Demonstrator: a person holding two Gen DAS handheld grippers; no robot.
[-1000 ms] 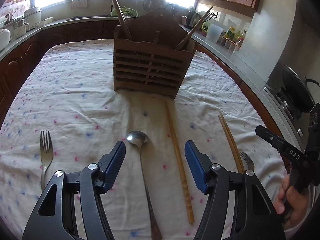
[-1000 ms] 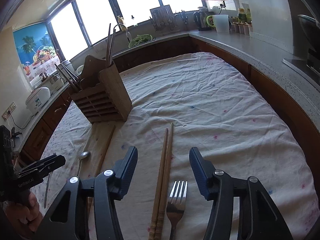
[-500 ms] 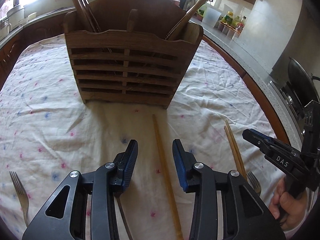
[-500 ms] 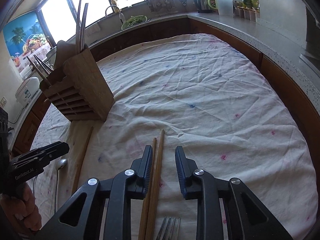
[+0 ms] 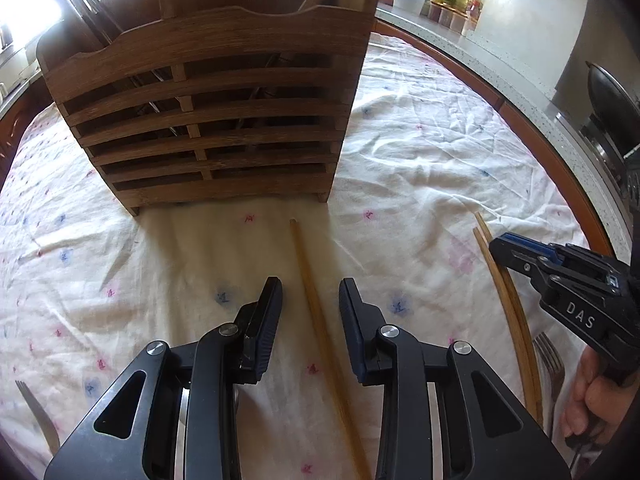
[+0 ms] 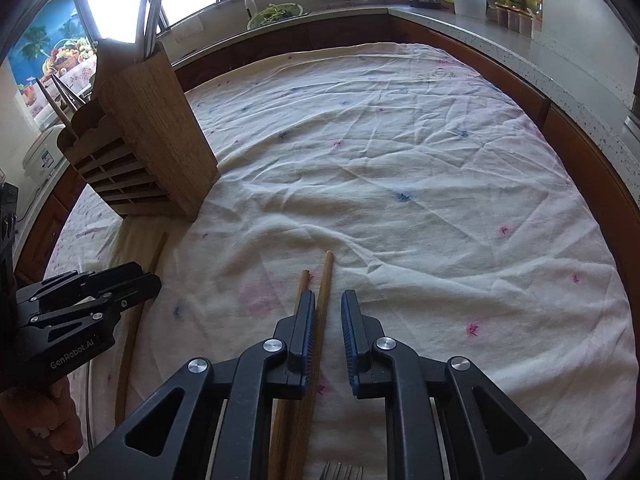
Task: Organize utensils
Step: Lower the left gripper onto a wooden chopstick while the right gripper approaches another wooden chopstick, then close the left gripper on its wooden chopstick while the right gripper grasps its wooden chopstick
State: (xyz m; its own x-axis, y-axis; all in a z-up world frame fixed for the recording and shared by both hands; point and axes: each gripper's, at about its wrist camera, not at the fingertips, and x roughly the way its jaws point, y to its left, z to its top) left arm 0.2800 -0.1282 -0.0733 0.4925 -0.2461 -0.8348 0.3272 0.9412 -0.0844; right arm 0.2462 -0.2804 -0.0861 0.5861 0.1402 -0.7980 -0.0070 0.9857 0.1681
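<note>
A slatted wooden utensil holder stands on the tablecloth with several utensils in it. A single chopstick lies in front of it, between the closing jaws of my left gripper; the pads do not touch it. A pair of chopsticks lies to the right. My right gripper hangs low over the pair, jaws closing: one stick runs between them along the left pad, the other passes under the left finger. The right pad stands apart from the stick.
One fork lies at the left of the flowered tablecloth, another fork beside the pair. A counter with a kettle, jug and bottles curves round the table. A pot sits at the right.
Both grippers have moved forward and down toward the chopsticks, and their jaws have narrowed. The spoon has passed out of sight under the left gripper, and the holder looms larger.
</note>
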